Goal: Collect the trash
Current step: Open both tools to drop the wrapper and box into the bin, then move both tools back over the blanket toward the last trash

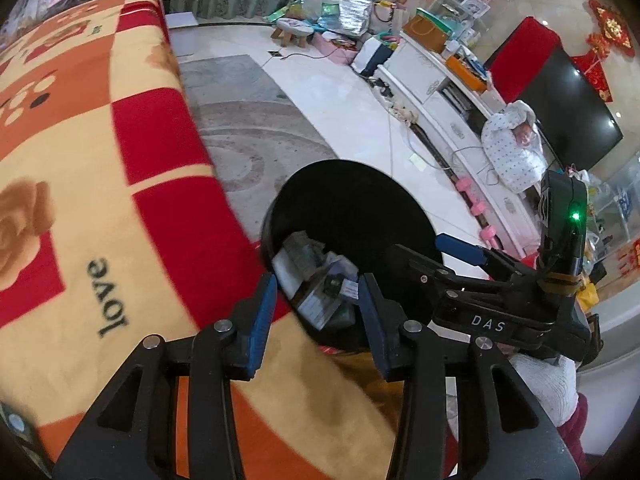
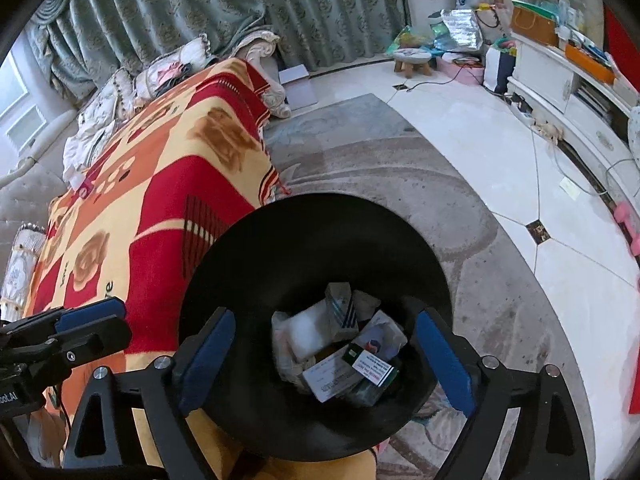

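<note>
Round black plastic trash bin (image 2: 316,320): stands on the patterned grey rug (image 2: 400,168), just beside the red, orange and cream fleece blanket (image 2: 160,184) draped over the sofa. Contents: crumpled white paper and small cardboard medicine boxes (image 2: 344,356).

Right wrist view: looks straight down into the bin, showing the whole heap; one green-and-white box (image 2: 374,368) carries a red label, print too small to read. The right gripper (image 2: 324,360) hangs over the bin mouth with its blue-padded fingers (image 2: 444,364) spread wide, the trash lying between and below them, nothing pinched. The left gripper (image 2: 90,322) enters from the left edge over the blanket; from here I cannot tell how its fingers stand.

Left wrist view: sees the bin (image 1: 352,216) at a slant, only part of the trash (image 1: 316,280) visible under the rim. The left gripper (image 1: 316,316) has its fingers parted and empty, the bin's near rim between the tips. The right gripper (image 1: 460,256) reaches across the bin; its body reads "DAS" and a green light glows on its camera mount. The blanket (image 1: 80,160) shows the word "love". Only this view shows the black television (image 1: 568,108) and the red wall decorations (image 1: 612,28).
</note>
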The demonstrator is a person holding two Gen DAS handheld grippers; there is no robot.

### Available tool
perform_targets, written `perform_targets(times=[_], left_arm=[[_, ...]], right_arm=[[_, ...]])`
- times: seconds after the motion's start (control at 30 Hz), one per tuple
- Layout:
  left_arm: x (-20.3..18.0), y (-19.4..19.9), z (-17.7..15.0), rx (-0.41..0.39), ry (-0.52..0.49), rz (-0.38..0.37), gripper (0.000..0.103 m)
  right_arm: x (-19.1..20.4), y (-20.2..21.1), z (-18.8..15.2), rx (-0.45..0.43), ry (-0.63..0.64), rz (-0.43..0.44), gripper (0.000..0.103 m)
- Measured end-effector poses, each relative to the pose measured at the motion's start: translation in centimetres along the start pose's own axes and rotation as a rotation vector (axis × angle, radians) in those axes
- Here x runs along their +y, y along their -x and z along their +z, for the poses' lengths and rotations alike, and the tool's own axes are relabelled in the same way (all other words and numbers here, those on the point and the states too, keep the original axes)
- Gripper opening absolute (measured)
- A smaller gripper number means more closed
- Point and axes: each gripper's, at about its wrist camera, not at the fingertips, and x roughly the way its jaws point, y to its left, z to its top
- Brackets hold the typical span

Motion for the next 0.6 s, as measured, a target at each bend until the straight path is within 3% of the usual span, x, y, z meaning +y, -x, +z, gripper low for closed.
perform_targets(times=[0.6], left_arm=[[7.0, 8.7, -8.0, 0.028, 0.095, 0.156, 0.040]], right_arm=[[10.0, 1.1, -1.3, -0.009, 0.187, 0.136, 0.090]])
